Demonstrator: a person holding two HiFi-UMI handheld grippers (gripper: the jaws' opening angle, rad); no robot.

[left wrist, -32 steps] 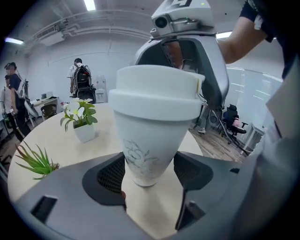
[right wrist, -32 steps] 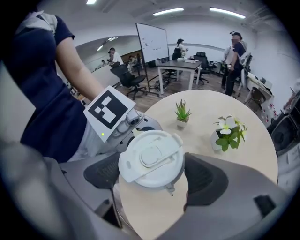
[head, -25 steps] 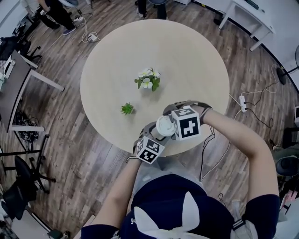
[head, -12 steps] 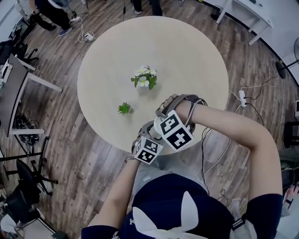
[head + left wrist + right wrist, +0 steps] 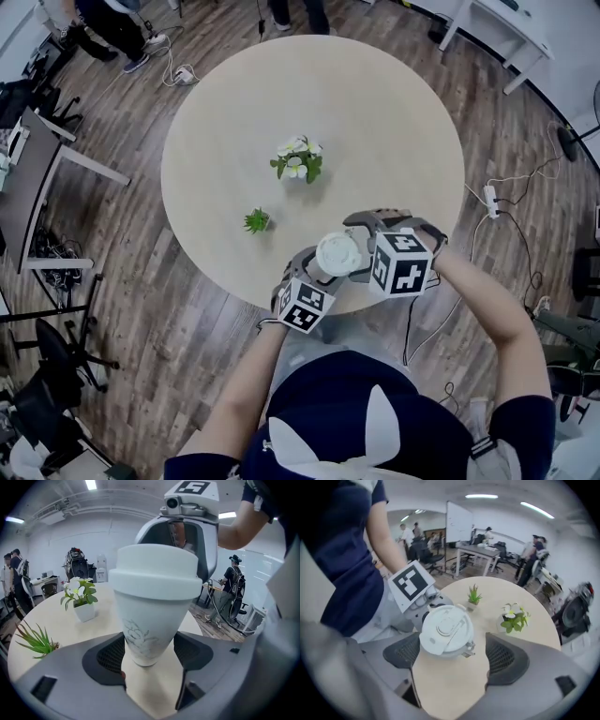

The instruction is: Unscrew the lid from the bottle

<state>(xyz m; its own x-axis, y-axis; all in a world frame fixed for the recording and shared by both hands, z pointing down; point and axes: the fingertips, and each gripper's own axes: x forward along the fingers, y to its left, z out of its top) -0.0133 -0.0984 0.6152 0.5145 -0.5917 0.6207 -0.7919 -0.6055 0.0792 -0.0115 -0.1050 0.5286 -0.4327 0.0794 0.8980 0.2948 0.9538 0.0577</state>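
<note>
A white tapered bottle [image 5: 147, 611] with a wide white lid [image 5: 446, 630] is held above the near edge of the round table [image 5: 375, 112]. My left gripper [image 5: 149, 654] is shut on the bottle's narrow base, one pad on each side. In the head view the lid [image 5: 337, 253] shows from above, with my right gripper [image 5: 356, 246] just to its right. In the right gripper view the right gripper [image 5: 452, 654] straddles the lid; it is open, with a gap at the right pad [image 5: 506, 657]. The lid sits on the bottle.
A small white pot of flowers [image 5: 298, 159] stands mid-table and a little green plant [image 5: 255, 220] nearer the front left. Around the table are wood floor, cables, desks and chairs. People stand at the room's far side [image 5: 529, 555].
My right gripper has swung off the top of the lid to its right side, and its marker cube has turned. The lid now shows in the head view. The left gripper stays put.
</note>
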